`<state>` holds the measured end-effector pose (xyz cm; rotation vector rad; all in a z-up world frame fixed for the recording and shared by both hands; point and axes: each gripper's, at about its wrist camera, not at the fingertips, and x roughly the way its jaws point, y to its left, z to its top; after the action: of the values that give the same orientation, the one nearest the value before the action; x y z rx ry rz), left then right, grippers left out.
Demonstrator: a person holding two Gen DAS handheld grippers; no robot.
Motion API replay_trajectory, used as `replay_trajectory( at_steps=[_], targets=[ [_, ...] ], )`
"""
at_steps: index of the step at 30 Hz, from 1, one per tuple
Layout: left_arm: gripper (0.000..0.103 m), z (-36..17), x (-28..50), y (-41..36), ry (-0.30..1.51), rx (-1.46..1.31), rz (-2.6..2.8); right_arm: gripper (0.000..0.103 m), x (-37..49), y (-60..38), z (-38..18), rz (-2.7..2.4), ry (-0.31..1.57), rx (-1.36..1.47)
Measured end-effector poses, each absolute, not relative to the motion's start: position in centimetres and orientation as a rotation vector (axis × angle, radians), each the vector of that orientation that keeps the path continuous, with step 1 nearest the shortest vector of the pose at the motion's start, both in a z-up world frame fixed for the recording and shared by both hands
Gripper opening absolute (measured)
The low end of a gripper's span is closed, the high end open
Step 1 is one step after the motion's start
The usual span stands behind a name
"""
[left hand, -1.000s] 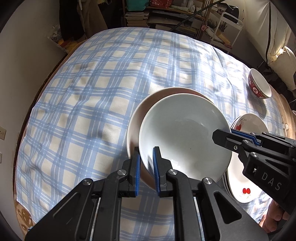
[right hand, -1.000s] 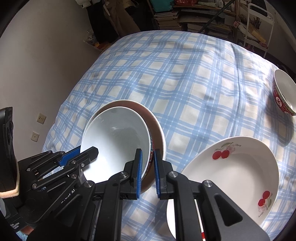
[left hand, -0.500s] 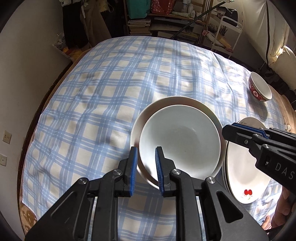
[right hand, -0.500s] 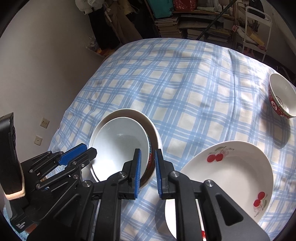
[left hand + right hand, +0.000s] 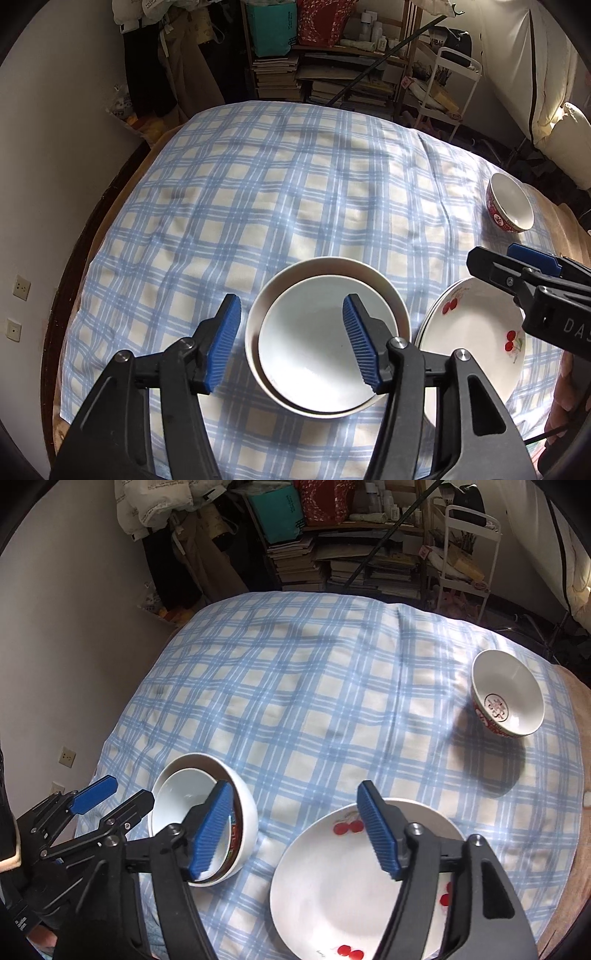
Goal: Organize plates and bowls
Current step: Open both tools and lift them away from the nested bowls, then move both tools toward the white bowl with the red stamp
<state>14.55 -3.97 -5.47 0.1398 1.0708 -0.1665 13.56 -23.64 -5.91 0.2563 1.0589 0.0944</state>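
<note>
A white bowl [image 5: 317, 347] sits nested inside a larger white bowl [image 5: 400, 314] on the blue checked cloth. My left gripper [image 5: 291, 300] hangs above them with its jaws opening; the pads touch nothing. Right of the bowls lies a stack of white plates with cherries [image 5: 476, 332]. In the right wrist view my right gripper [image 5: 294, 786] is also opening, empty, above the gap between the nested bowls [image 5: 177, 805] and the cherry plates [image 5: 332, 886]. A red-patterned bowl [image 5: 509, 694] stands alone at the far right.
The checked cloth [image 5: 258, 206] covers a round table beside a grey wall [image 5: 55, 166] on the left. Shelves of books [image 5: 295, 74] and a white cart [image 5: 454, 85] stand behind it. A person's hand [image 5: 565, 398] shows at the lower right.
Both grippers were shut on the inner bowl's rim; they have let go, opened wide and lifted back. The bowl now rests level inside the larger bowl.
</note>
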Motion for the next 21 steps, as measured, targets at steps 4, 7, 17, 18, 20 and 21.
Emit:
replay_trajectory(
  at_steps=[4,7,17,18,20,21],
  targets=[
    [0.078,-4.5,15.8,-6.3,1.043,0.173,-0.168,0.095,14.1,-26.6,-4.9,0.047,1.023,0.237],
    [0.086,-3.9,16.8,-8.4,1.028,0.182,-0.193,0.095,14.7,-29.4,-4.6,-0.004,1.015,0.252],
    [0.090,-3.7,20.5,-16.3,0.997,0.256,-0.272,0.095,16.3,-37.5,-5.1,-0.110,1.024,0.235],
    [0.090,-3.8,20.9,-17.0,0.997,0.254,-0.275,0.095,16.5,-38.1,-5.2,-0.117,1.025,0.231],
    [0.090,-4.1,21.8,-18.3,1.001,0.245,-0.285,0.095,16.8,-39.3,-5.6,-0.132,1.026,0.226],
    [0.090,-4.3,22.2,-19.1,1.004,0.240,-0.292,0.095,17.0,-40.0,-5.7,-0.137,1.025,0.226]
  ],
)
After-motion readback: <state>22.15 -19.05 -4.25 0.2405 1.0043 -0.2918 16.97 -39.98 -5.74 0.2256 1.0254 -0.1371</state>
